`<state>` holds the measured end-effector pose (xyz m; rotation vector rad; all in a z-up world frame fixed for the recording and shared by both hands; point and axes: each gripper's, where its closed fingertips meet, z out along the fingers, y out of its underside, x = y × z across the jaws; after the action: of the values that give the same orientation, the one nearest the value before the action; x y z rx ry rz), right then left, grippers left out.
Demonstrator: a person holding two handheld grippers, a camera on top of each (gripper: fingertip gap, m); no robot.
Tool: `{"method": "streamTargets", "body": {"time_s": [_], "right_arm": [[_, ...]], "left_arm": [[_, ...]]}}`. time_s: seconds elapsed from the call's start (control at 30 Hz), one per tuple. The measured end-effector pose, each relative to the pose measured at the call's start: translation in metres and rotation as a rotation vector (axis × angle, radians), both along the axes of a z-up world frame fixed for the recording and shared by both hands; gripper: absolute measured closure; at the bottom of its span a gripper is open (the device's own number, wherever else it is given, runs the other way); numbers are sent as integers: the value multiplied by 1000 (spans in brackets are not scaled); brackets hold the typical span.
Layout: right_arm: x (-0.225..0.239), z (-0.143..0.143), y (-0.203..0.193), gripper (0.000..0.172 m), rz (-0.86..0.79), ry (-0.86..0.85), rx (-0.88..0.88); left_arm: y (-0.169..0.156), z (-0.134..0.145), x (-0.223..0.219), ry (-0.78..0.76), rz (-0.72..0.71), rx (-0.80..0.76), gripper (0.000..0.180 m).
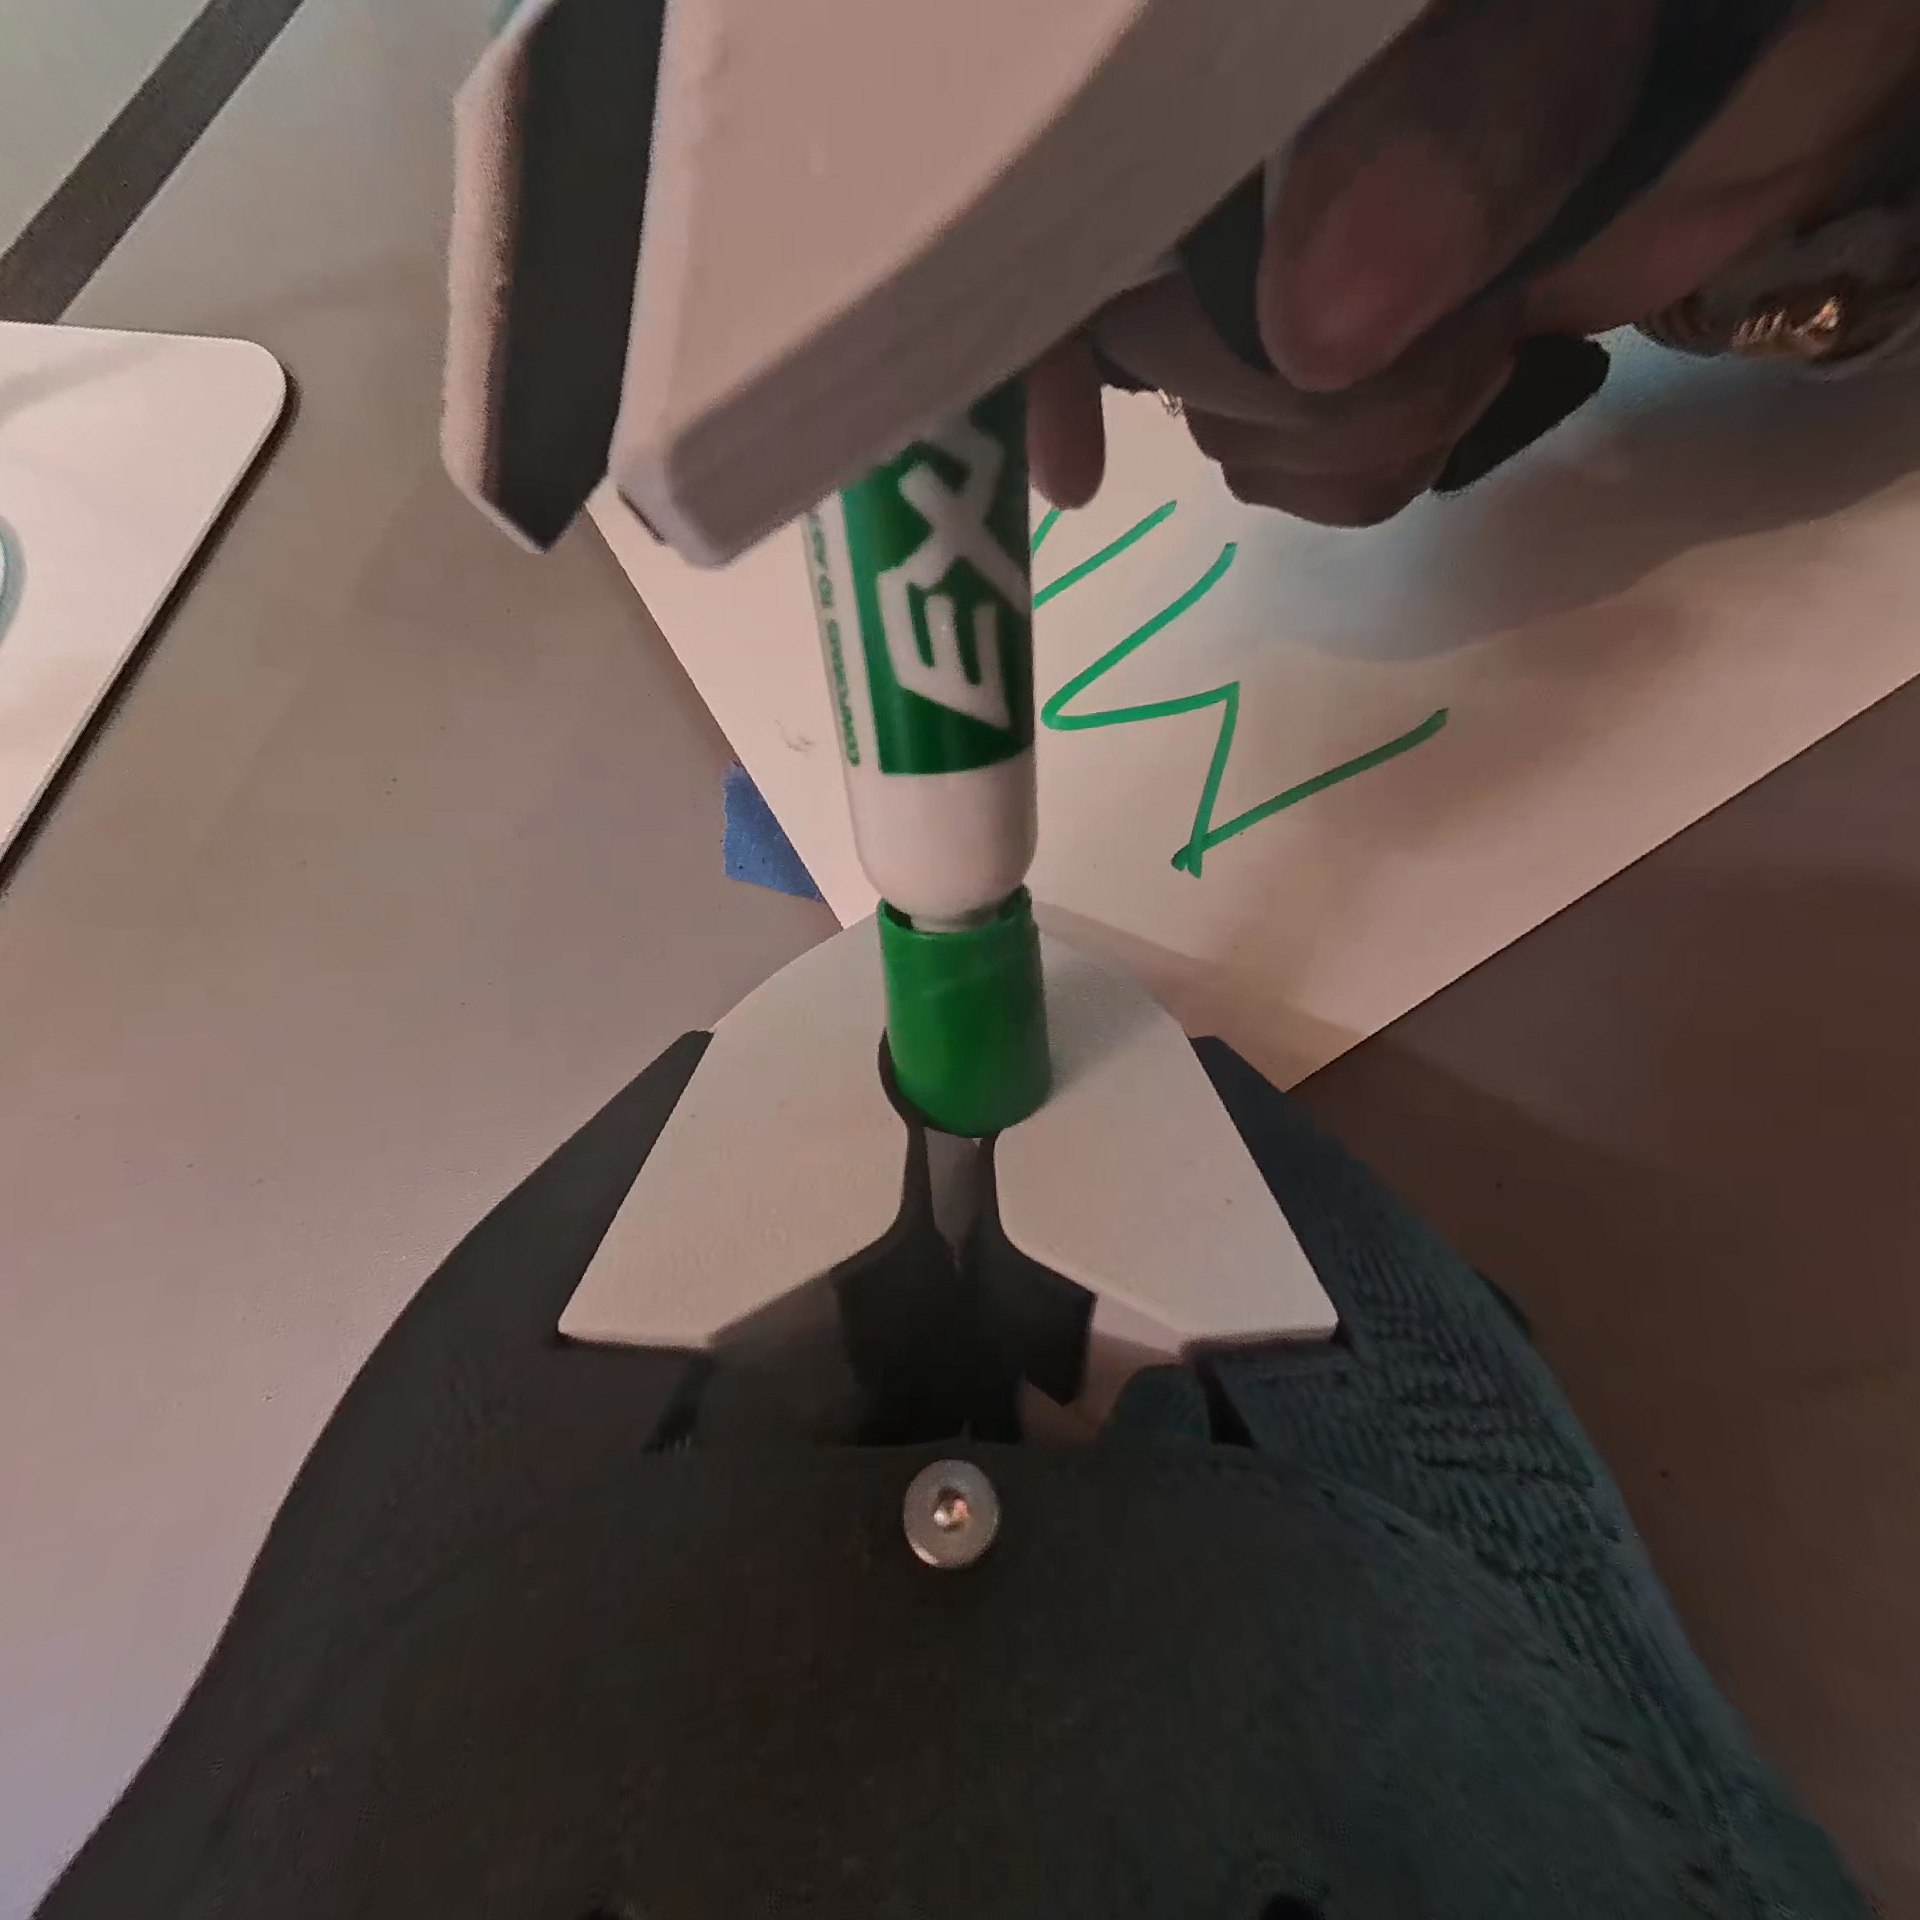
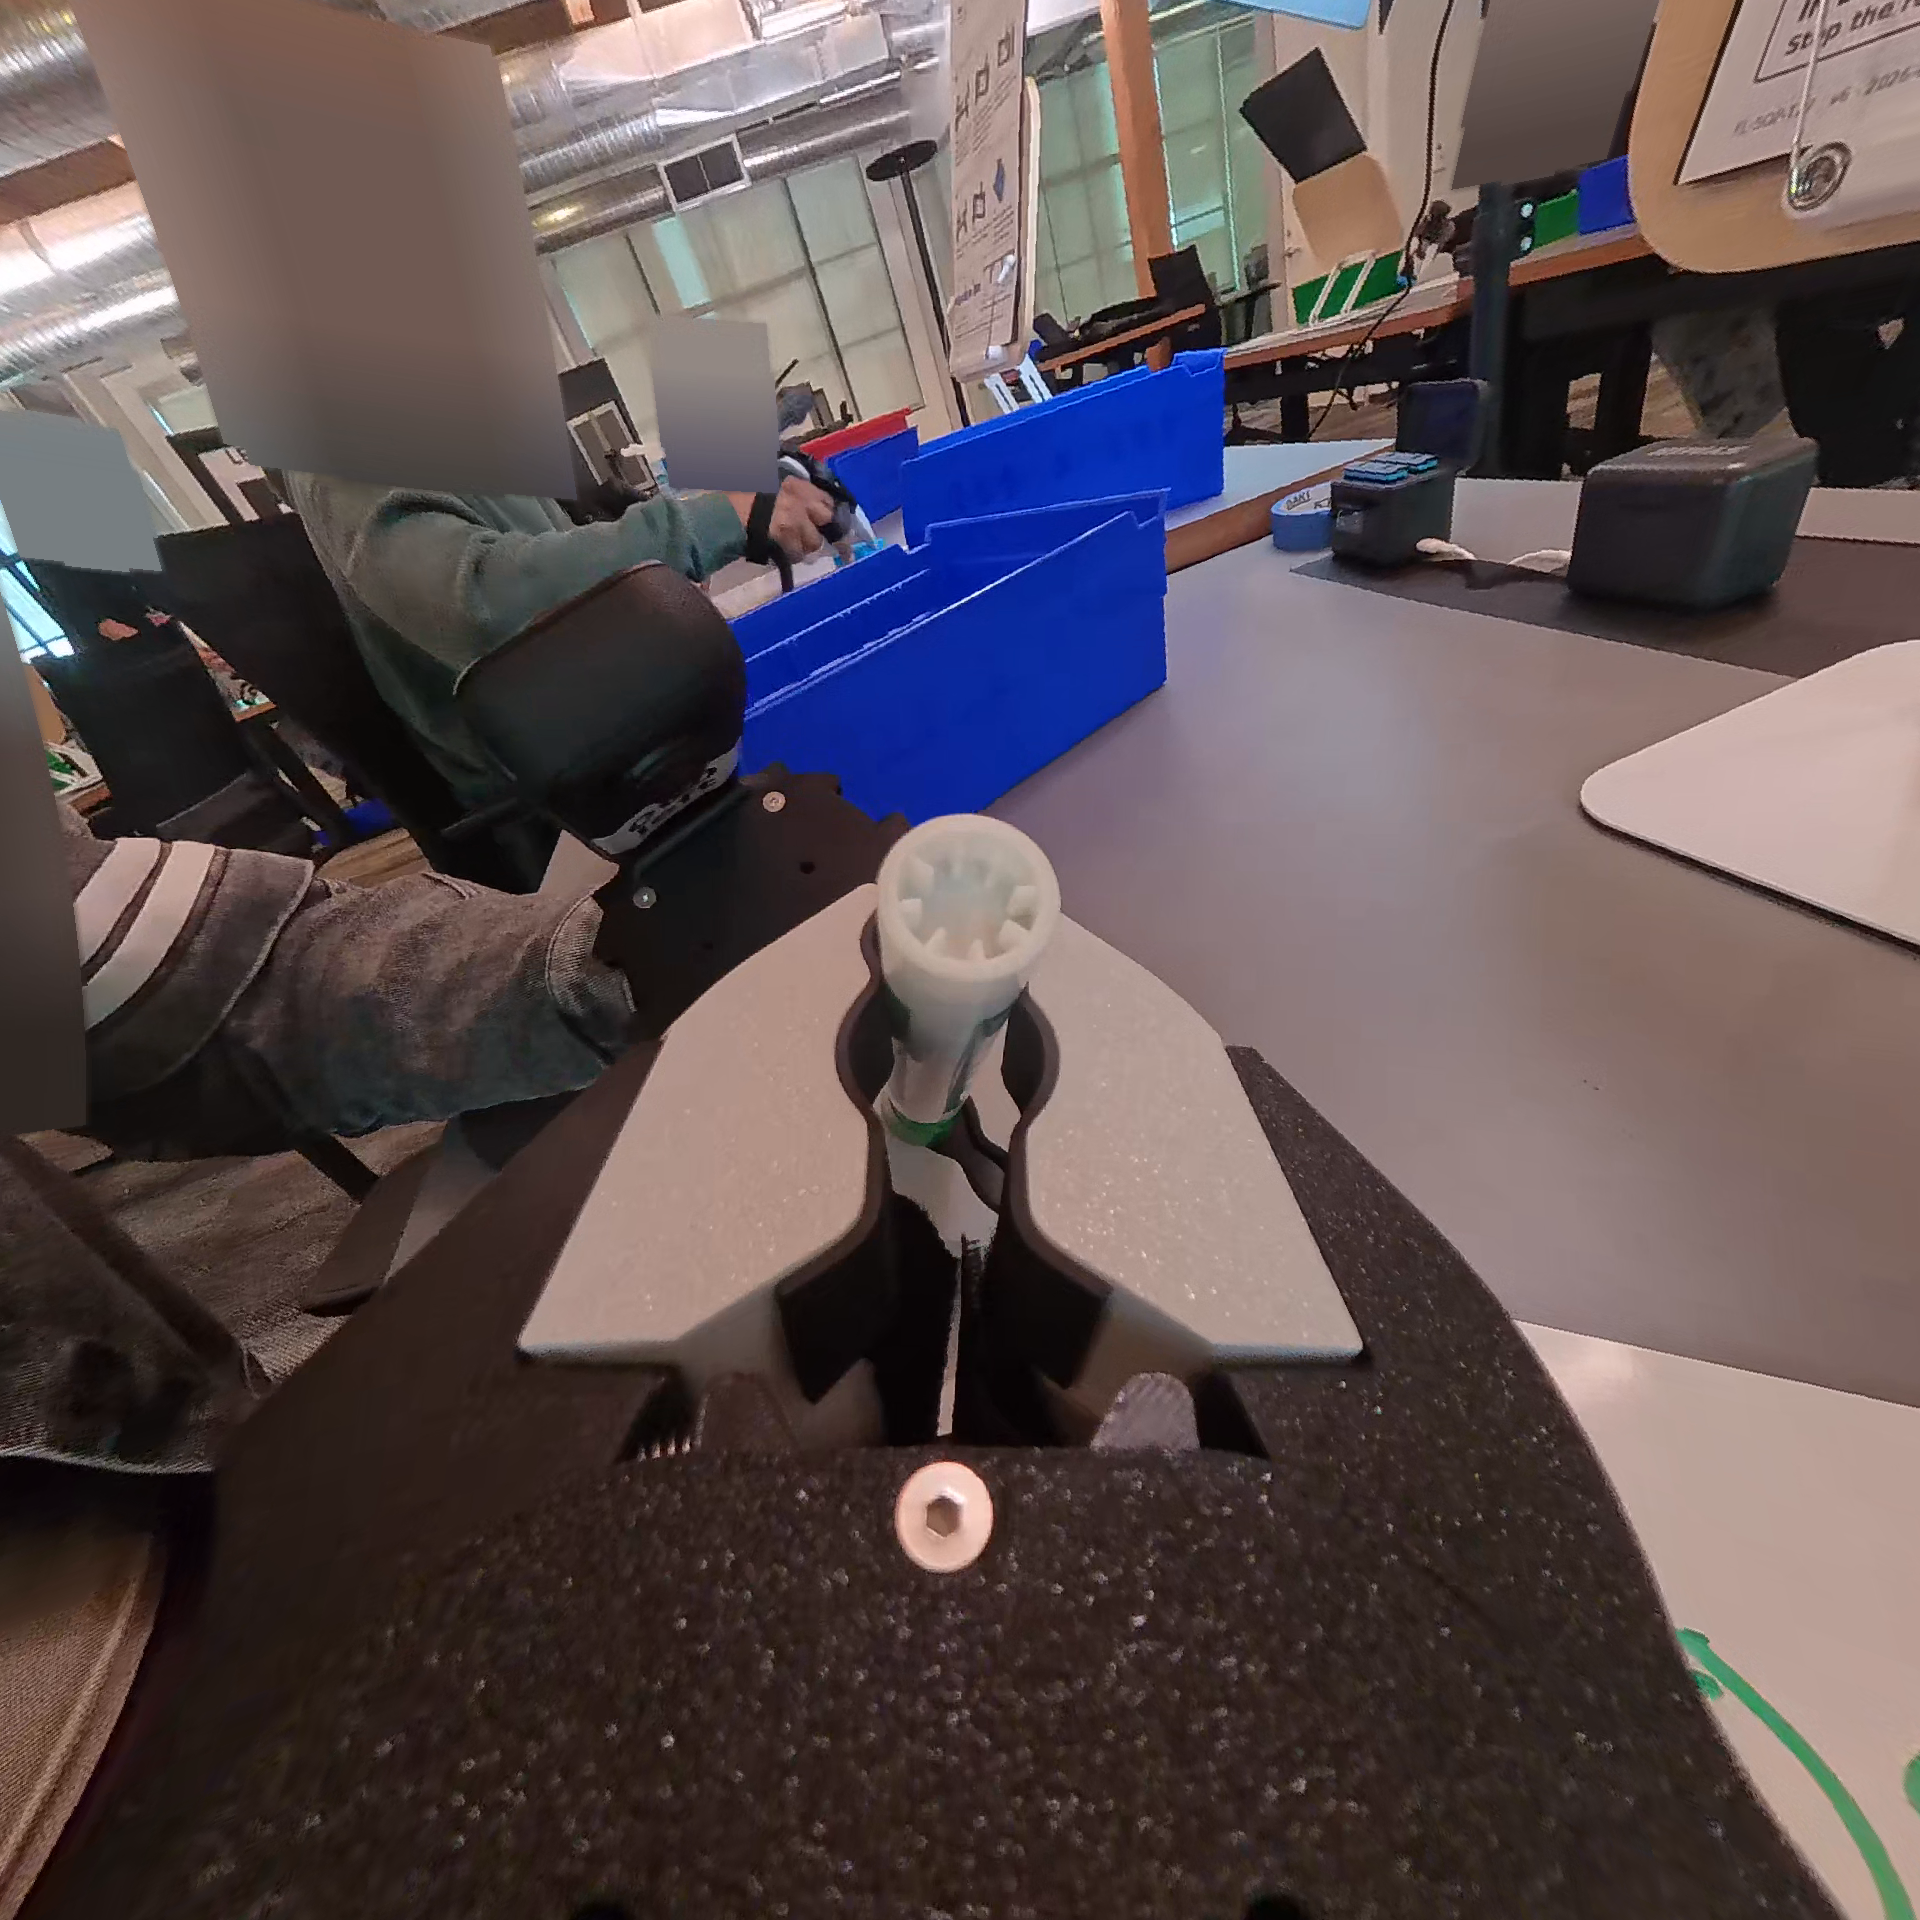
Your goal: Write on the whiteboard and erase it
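Observation:
My left gripper [image 1: 961,997] is shut on the green marker cap [image 1: 961,1023], which sits in the round notch between its fingers with its mouth facing away. My right gripper [image 2: 951,997] is shut on the white and green marker [image 2: 966,925], whose hollow rear end faces the camera. In the left wrist view the marker [image 1: 935,665] comes down from the right gripper [image 1: 727,312] and its tip end sits in the cap's mouth, a little tilted. Both are above the near corner of the whiteboard [image 1: 1403,623], which bears a green zigzag line [image 1: 1205,727].
A white rounded board [image 1: 125,499] lies to the left on the grey table [image 1: 364,831]. Blue tape [image 1: 758,831] marks the whiteboard's edge. Blue bins [image 2: 966,665], a tape roll [image 2: 1299,520] and dark cases [image 2: 1683,530] stand farther off. People sit at the left. My hands' fingertips stand some 10 cm from each other.

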<state>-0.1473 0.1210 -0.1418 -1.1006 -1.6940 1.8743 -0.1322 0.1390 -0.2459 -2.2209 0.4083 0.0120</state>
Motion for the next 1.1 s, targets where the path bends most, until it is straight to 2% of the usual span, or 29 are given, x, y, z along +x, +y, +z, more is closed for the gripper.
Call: {"method": "streamTargets", "body": {"time_s": [0.23,0.43,0.53,0.6,0.77,0.93,1.0,1.1], "right_arm": [[0,-7,-4,153,41,-45,-18],[-1,-19,-13,153,23,-57,85],[-4,-8,-11,154,-24,16,70],[-1,1,-11,154,-23,68,65],[1,17,6,153,-64,156,-12],[-1,16,19,153,-74,128,-79],[0,14,14,153,-60,127,-62],[2,12,0,153,-11,122,-48]], "left_arm": [[0,0,2,13,-11,2,180],[2,1,-4,75,38,30,180],[9,12,-13,136,75,103,179],[13,19,-10,155,44,146,177],[17,29,4,120,-19,222,138],[20,32,3,82,20,243,106],[22,39,5,39,29,283,106],[21,51,14,-21,-11,362,131]]}}
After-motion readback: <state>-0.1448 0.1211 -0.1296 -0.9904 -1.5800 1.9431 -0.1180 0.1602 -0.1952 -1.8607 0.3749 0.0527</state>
